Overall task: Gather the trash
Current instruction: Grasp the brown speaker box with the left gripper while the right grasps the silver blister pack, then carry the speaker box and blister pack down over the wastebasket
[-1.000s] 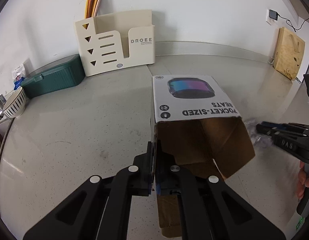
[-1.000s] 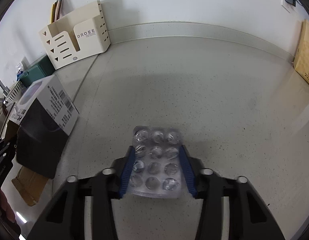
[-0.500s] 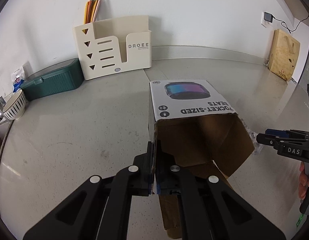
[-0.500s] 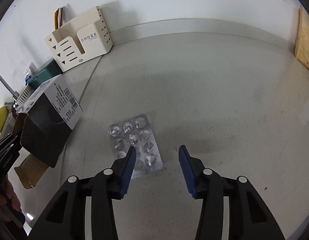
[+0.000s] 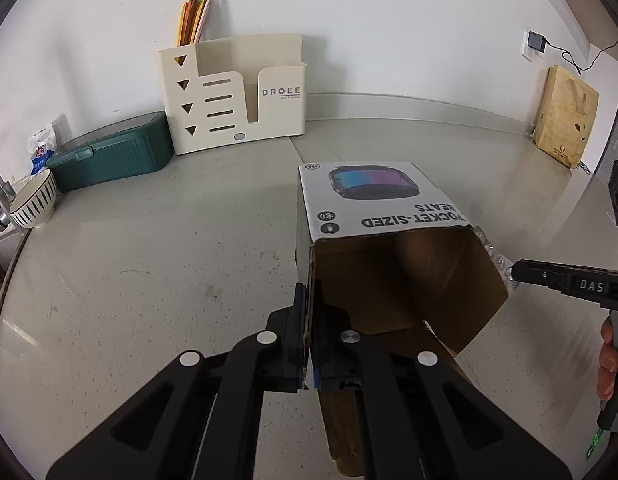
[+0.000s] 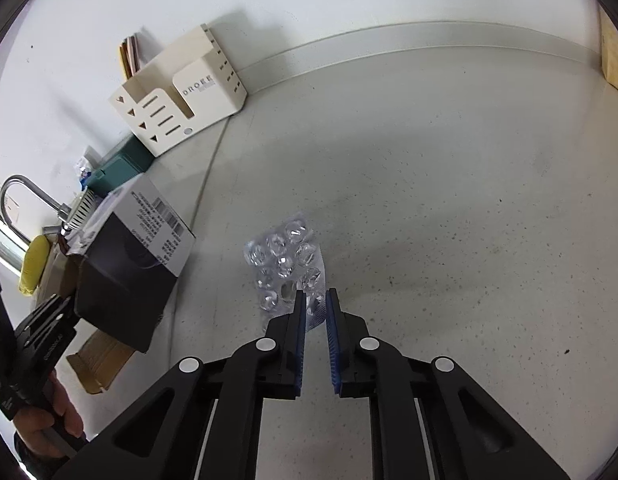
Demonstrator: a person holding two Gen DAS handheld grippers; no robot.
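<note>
Clear plastic blister pack (image 6: 287, 266): lies flat on the pale speckled bench (image 6: 449, 208), its near corner reaching between the 2 blue-padded fingertips (image 6: 300, 312) of the right gripper (image 6: 315, 308); most of the sheet spreads ahead and to the left of the jaws.
Right gripper jaws: drawn close with a narrow gap between the pads; the pack's near edge sits in that gap, but whether the pads press on it cannot be told.
Blister pack from the left wrist view: only a few clear bubbles (image 5: 497, 258) show, just beyond the right edge of the box, close to the tip of the right gripper (image 5: 521, 272).
White-topped cardboard speaker box printed "POCKET-SIZED BEATS" (image 5: 373, 204): lies on its side, brown open mouth facing the left wrist camera, 1 flap spread on the bench.
Left gripper (image 5: 309, 312) jaws: closed tight on the box's left wall at the open end, 1 finger outside, 1 inside.
Box and pack: near each other, not touching in the right wrist view, the box (image 6: 129, 256) to the left.
Background: cream "DROEE" file organiser (image 5: 233, 100), dark green lidded case (image 5: 109, 156) and striped bowl (image 5: 33, 204) toward the wall.
</note>
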